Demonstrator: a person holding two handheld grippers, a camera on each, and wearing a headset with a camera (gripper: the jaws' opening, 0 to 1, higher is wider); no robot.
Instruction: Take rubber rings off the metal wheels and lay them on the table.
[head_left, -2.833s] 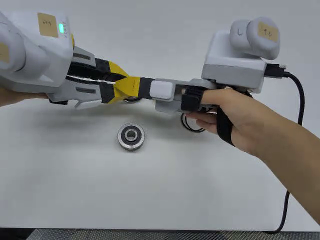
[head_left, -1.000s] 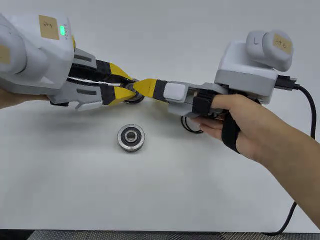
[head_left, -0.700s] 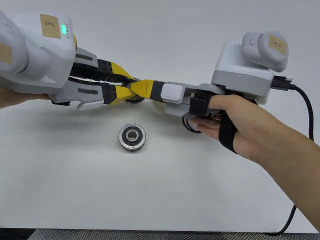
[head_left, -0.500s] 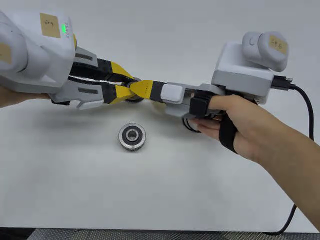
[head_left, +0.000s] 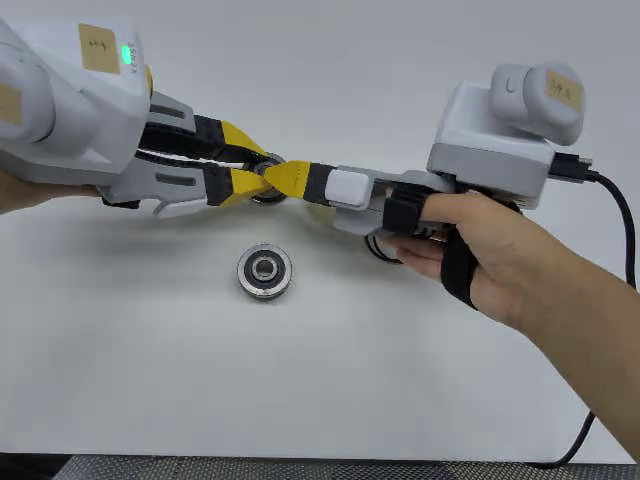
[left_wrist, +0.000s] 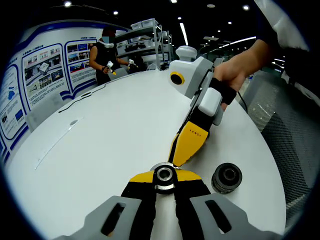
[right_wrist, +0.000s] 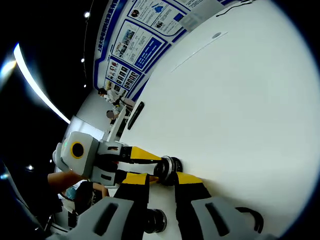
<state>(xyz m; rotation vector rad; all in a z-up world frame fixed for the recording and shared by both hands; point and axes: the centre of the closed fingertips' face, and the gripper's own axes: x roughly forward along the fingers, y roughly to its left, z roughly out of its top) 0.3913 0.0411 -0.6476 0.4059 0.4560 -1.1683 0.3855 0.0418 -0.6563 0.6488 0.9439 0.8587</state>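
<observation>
The white table (head_left: 320, 390) spread under everything. Above its far half, the left gripper (head_left: 258, 176) reached in from the left side of the head view. Its yellow-tipped fingers were clamped on a metal wheel (head_left: 266, 197), which was held up off the table. In the left gripper view those fingers (left_wrist: 142, 177) pressed the metal wheel (left_wrist: 165, 176) from both sides.

The right gripper (head_left: 287, 178) came in from the opposite side, carried by a hand (head_left: 475, 255) with a black strap across it. Its fingers stood close together, with a narrow gap, and the tips met the rim of the metal wheel (right_wrist: 170, 170). Whether they actually pinched anything there could not be made out. In the left gripper view the right gripper (left_wrist: 175, 157) came down from above, and its yellow tip touched the top edge of the wheel.

A black cable (head_left: 612, 215) ran from the back of the right gripper down past the table's near edge.

A second wheel (head_left: 264, 271), with a dark outer band, lay flat on the table just below the meeting fingers, apart from both grippers.

Loose black rubber rings (head_left: 377, 252) lay on the table, partly hidden under the right hand. One also showed in the right gripper view (right_wrist: 248, 216).
</observation>
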